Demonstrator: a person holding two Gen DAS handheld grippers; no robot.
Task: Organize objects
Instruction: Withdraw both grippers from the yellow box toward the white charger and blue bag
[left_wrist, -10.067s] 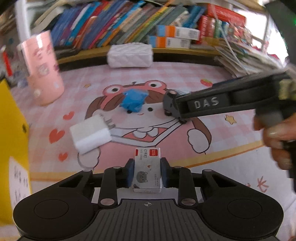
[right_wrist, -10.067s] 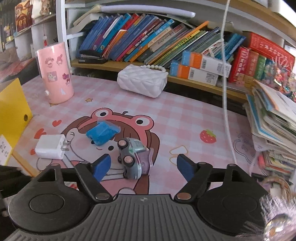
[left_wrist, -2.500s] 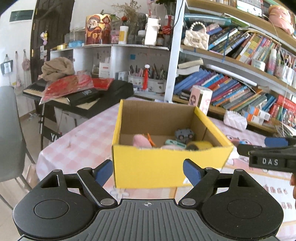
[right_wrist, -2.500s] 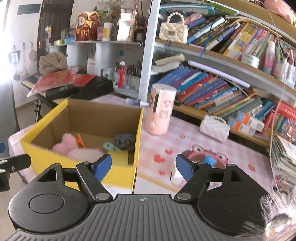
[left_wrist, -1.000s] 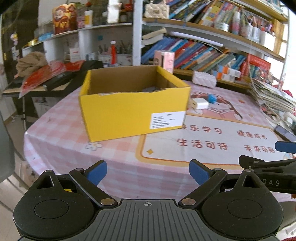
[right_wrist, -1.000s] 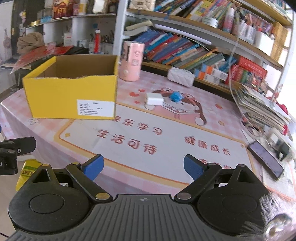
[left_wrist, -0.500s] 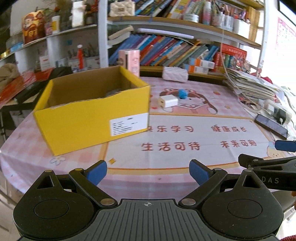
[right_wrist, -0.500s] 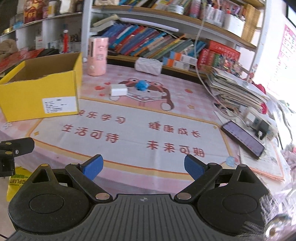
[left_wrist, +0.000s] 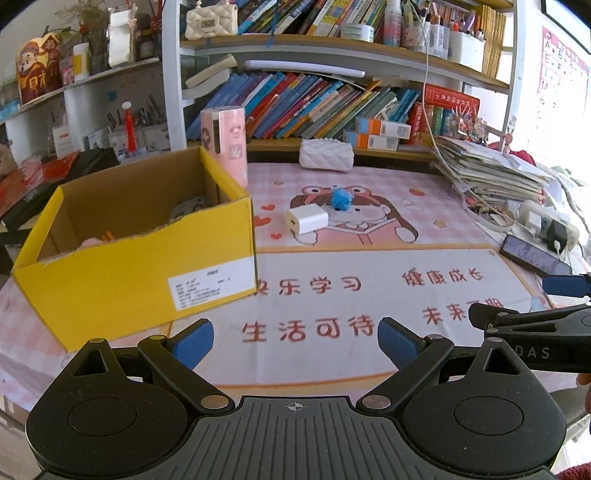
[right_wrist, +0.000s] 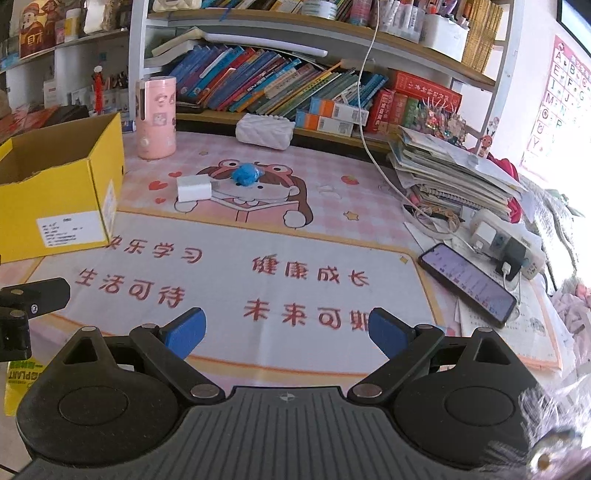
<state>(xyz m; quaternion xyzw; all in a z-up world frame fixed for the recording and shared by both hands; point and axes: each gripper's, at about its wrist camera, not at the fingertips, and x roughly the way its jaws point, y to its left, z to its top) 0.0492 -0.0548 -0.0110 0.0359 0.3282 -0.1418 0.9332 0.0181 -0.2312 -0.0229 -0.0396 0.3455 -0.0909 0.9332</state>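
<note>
Grippers, left (left_wrist: 295, 338) and right (right_wrist: 286, 330), both spread wide and empty, now drawn back over the mat's near edge; ten seconds earlier the left clamped a small carton. White charger (left_wrist: 306, 220) and blue toy (left_wrist: 340, 198) lie beside the yellow box (left_wrist: 136, 273).

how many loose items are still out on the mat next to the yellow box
2: a white charger right of the box, and a blue toy just behind it. More may be hidden behind the box.
</note>
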